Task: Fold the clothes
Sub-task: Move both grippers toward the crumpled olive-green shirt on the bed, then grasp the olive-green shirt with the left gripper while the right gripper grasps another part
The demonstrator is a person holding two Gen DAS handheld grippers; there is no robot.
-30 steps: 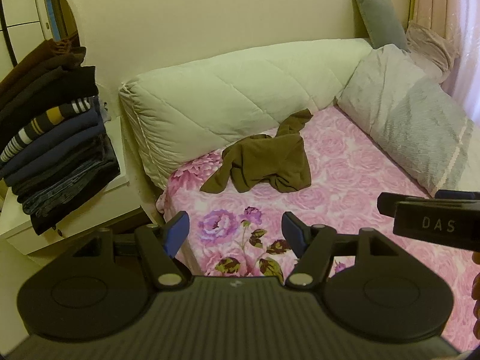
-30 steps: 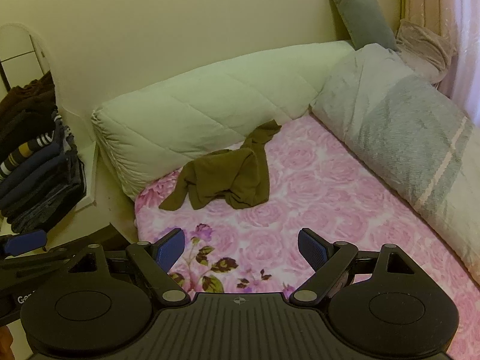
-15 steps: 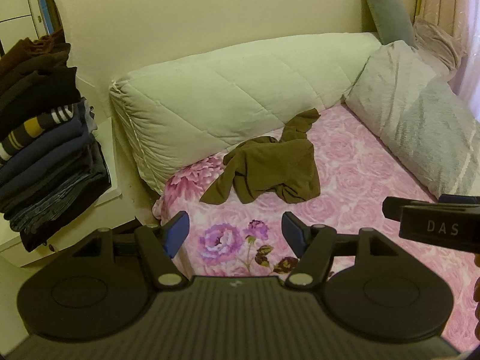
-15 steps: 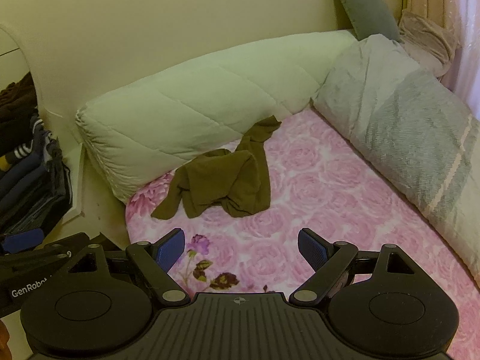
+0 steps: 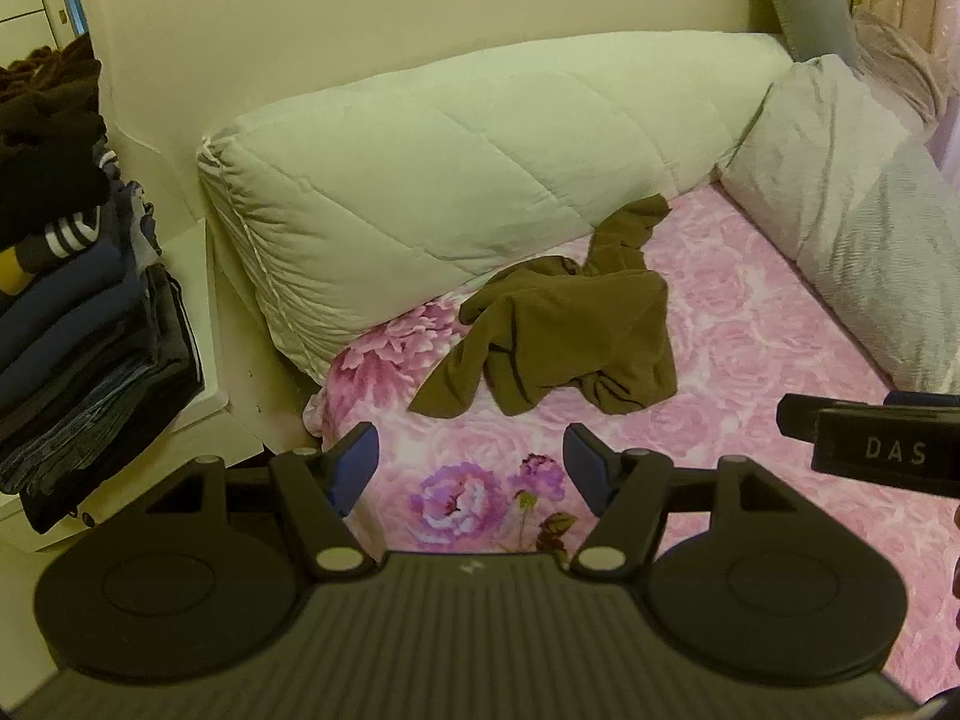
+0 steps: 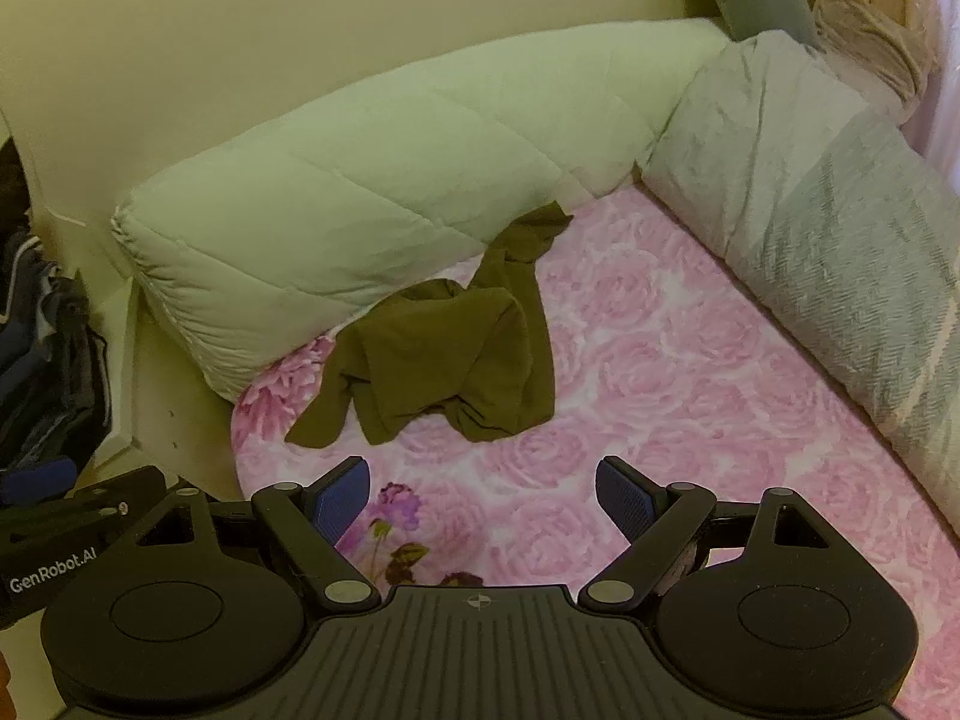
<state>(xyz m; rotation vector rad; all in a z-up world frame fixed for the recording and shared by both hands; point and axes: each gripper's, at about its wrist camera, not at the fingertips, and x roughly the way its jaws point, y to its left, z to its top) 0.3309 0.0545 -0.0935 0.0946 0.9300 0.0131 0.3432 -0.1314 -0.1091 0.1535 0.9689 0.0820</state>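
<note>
A crumpled olive-brown garment lies on the pink floral bed sheet, one end reaching up against the pale quilted bolster. My left gripper is open and holds nothing, a short way in front of the garment. Also open and holding nothing, my right gripper hovers over the sheet just short of the garment. The body of the right gripper shows at the right edge of the left wrist view; that of the left gripper shows at the lower left of the right wrist view.
A pale quilted bolster lines the wall side of the bed. Grey pillows lie along the right. A stack of folded dark clothes sits on a white side table at the left.
Both grippers have moved closer to the bed; the garment looks larger and nearer, and the clothes stack has slid toward the left edge. Both stay open.
</note>
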